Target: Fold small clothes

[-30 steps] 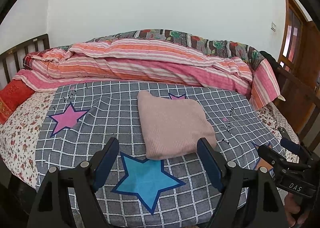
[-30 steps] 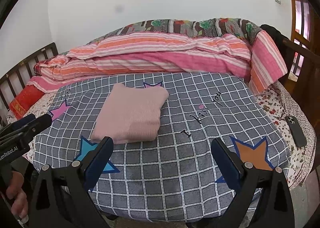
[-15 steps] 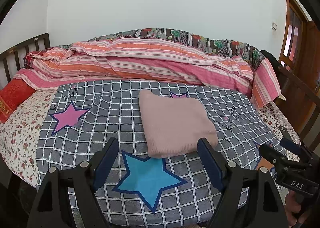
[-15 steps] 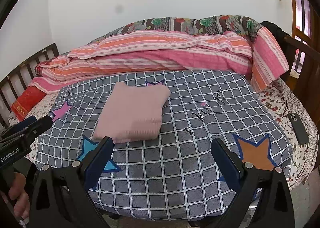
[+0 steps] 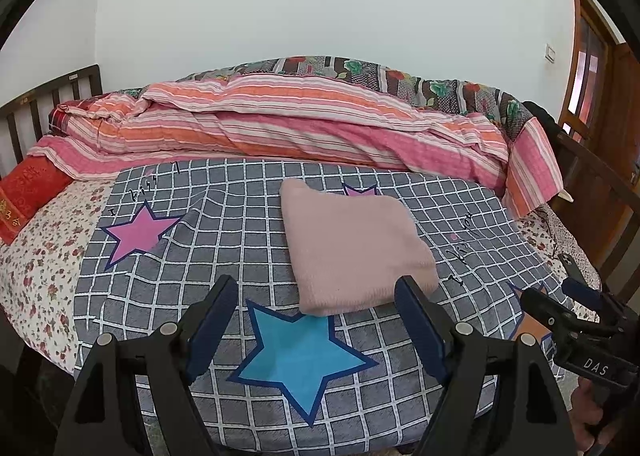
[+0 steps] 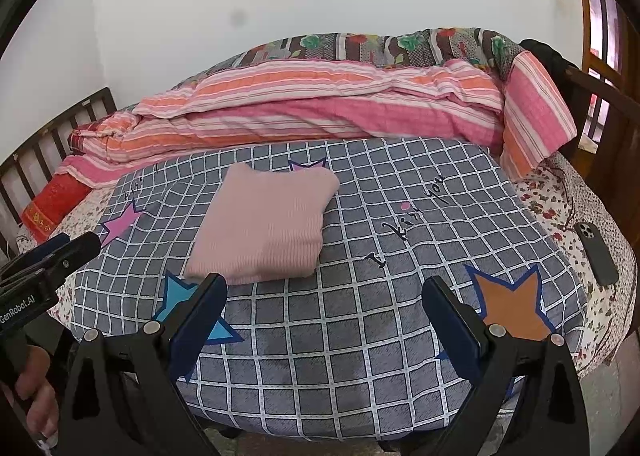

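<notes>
I hold the left gripper [image 5: 316,300] and right gripper [image 6: 324,298] with jaws apart and empty, short of the pink folded garment [image 5: 352,248] lying mid-way on the checked blanket [image 5: 240,240]. Snagging a near edge could, I judge, undo the fold.

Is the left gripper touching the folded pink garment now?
Apart. In the right wrist view, the left gripper hangs off the bed's edge, with checked cover between it and the pink garment.
</notes>
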Demonstrator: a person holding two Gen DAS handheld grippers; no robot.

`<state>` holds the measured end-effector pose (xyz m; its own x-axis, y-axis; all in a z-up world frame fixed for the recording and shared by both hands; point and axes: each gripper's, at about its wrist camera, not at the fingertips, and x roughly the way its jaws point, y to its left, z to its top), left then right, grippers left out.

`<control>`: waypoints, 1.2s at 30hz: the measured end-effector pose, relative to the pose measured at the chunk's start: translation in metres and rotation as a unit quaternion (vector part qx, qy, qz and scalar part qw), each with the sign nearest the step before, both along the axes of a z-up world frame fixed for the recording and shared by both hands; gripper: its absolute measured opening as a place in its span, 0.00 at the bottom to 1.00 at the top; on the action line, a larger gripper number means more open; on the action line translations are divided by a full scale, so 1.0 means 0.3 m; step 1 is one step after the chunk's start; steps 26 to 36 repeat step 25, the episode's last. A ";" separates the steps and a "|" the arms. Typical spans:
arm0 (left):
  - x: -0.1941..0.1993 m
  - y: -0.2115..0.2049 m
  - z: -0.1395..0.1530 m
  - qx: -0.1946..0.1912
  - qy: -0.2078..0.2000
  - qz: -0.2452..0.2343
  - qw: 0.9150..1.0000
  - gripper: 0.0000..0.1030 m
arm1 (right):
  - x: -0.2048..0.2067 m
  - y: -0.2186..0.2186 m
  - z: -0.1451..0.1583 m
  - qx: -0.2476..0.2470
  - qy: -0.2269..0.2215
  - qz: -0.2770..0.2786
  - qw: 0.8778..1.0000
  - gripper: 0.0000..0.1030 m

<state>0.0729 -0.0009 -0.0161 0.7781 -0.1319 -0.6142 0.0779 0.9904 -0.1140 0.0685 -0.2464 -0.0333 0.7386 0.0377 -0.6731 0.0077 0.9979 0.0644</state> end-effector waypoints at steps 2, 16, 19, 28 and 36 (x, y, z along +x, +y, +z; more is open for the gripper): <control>0.001 -0.001 0.001 0.000 0.000 0.000 1.000 0.77 | 0.000 -0.001 0.000 0.001 0.000 0.000 1.000 0.94; -0.003 -0.003 0.000 0.001 -0.002 0.003 1.000 0.77 | 0.003 -0.006 -0.002 0.006 0.004 -0.002 1.000 0.94; -0.002 -0.003 0.000 0.002 -0.002 0.004 1.000 0.78 | 0.004 -0.001 -0.003 0.005 0.005 -0.001 1.000 0.94; 0.003 -0.001 -0.001 0.001 -0.001 0.004 1.000 0.78 | 0.012 0.010 -0.011 0.002 0.007 0.002 1.000 0.94; 0.003 -0.001 -0.001 0.001 -0.001 0.004 1.000 0.78 | 0.012 0.010 -0.011 0.002 0.007 0.002 1.000 0.94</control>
